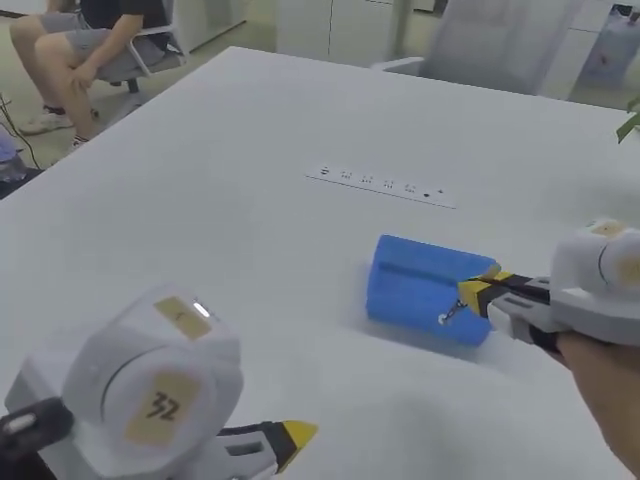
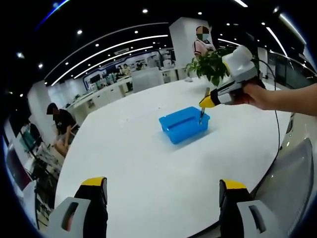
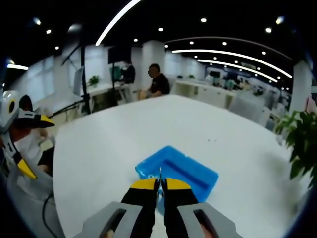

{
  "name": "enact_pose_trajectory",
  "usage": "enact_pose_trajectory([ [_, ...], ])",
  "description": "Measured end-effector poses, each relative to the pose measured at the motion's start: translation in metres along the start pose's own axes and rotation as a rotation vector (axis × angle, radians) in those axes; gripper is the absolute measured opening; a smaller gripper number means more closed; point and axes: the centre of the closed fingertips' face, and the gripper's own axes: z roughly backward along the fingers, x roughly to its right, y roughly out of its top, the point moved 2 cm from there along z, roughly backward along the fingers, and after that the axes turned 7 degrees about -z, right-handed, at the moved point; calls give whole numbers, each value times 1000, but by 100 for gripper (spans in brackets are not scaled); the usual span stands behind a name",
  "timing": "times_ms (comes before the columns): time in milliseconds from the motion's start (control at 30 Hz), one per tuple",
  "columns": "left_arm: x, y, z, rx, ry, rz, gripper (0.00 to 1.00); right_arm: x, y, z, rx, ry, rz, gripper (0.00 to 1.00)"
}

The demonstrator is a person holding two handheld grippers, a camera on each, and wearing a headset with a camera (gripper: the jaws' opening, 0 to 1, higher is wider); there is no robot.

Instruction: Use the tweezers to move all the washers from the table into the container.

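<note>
1. Yellow-tipped fingers (image 2: 94, 184) of my left gripper (image 2: 163, 184) stand wide, holding nothing.
2. Blue container (image 1: 400, 300) sits mid-surface (image 1: 250, 200); washers are too small to make out (so remaining count unknown).
3. My right gripper (image 3: 159, 184) has its fingers clamped on the tweezers (image 1: 452, 312), tips over the container: a drop-off, I judge.

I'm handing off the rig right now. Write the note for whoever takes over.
Left gripper: open, empty, above the table.
Right gripper: fingers shut on the tweezers, tips over the container.
Washers: I can make out none on the table; whether the tweezers carry one, or the container holds any, is too small to tell.
Left to do: check the table for washers, drop any into the container.
</note>
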Motion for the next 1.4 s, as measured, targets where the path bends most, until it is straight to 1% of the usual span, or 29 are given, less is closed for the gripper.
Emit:
enact_pose_trajectory([
  [167, 0, -1, 1, -4, 1, 1, 96, 18, 1, -6, -3, -25, -12, 1],
  [267, 0, -3, 1, -12, -2, 1, 96, 25, 0, -9, -8, -41, -9, 1],
  [333, 0, -4, 1, -16, -1, -2, 96, 34, -3, -15, -15, -51, -11, 1],
  [467, -2, -3, 1, -19, 0, -1, 96, 40, -8, -19, -31, -73, -19, 1],
  [500, -2, -3, 0, -20, 1, -3, 96, 44, -11, -22, -39, -84, -14, 1],
  [600, -2, -3, -1, -24, -2, -5, 96, 49, -20, -30, -61, -89, -16, 1],
  [667, -1, -4, -1, -27, -3, -7, 96, 51, -26, -35, -76, -92, -22, 1],
  [733, -1, -5, -2, -31, -4, -5, 96, 50, -30, -35, -88, -95, -27, 1],
  [800, -1, -5, -2, -34, -6, -4, 96, 52, -38, -40, -99, -98, -27, 1],
  [967, 1, -7, -3, -40, -10, 1, 96, 55, -44, -42, -115, -104, -39, 1],
  [1033, 1, -6, -4, -38, -11, 4, 96, 56, -42, -42, -108, -106, -47, 1],
  [1133, 3, -4, -5, -33, -24, 7, 96, 57, -41, -42, -103, -111, -57, 1],
  [1300, 5, 4, -7, -17, -34, -8, 94, 59, -41, -42, -97, -112, -66, 1],
  [1367, 6, 8, -7, -6, -39, -9, 93, 56, -41, -43, -96, -90, -70, 2],
  [1400, 7, 11, -7, 3, -44, -9, 93, 56, -40, -43, -104, -93, -83, 2],
])
